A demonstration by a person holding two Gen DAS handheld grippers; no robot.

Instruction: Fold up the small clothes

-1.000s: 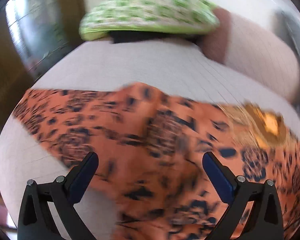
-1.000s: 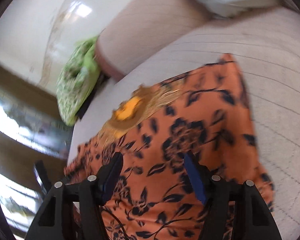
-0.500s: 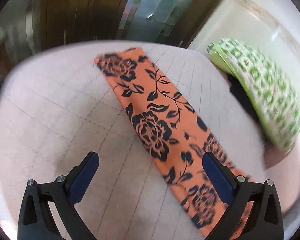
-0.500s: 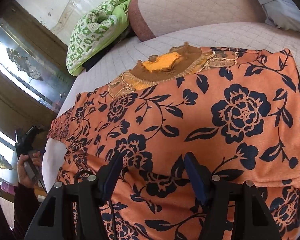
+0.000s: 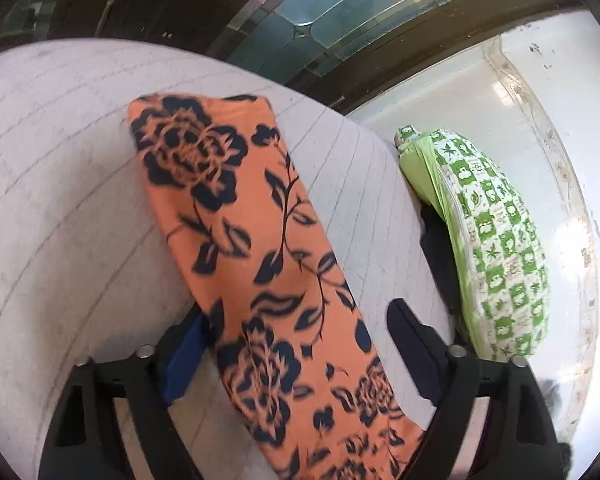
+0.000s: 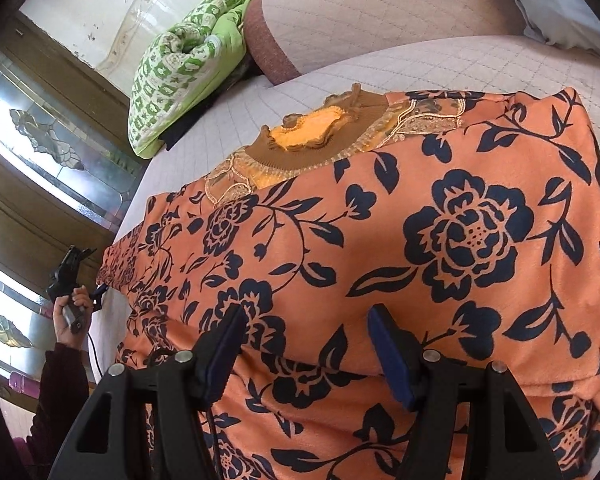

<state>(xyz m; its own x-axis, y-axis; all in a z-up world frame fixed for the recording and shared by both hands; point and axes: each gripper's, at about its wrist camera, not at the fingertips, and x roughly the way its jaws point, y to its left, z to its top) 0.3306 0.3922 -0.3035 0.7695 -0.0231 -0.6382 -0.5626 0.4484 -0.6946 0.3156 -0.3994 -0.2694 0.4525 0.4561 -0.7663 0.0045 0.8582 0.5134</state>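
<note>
The orange floral garment [image 6: 420, 248] lies spread on the pale quilted bed cover [image 5: 60, 168], collar toward the headboard, one sleeve [image 5: 236, 216] stretched out flat to the side, likely so it can be folded in over the body. The left gripper [image 5: 296, 352] straddles that sleeve, its jaws closing with the cloth between them; whether the pads already touch the fabric is hard to tell, since the sleeve hides one. The right gripper [image 6: 304, 344] hovers over the garment's lower body, jaws spread, pinching nothing. A green patterned pillow [image 5: 496, 248] sits beyond the bed's edge, clear of the fold path.
</note>
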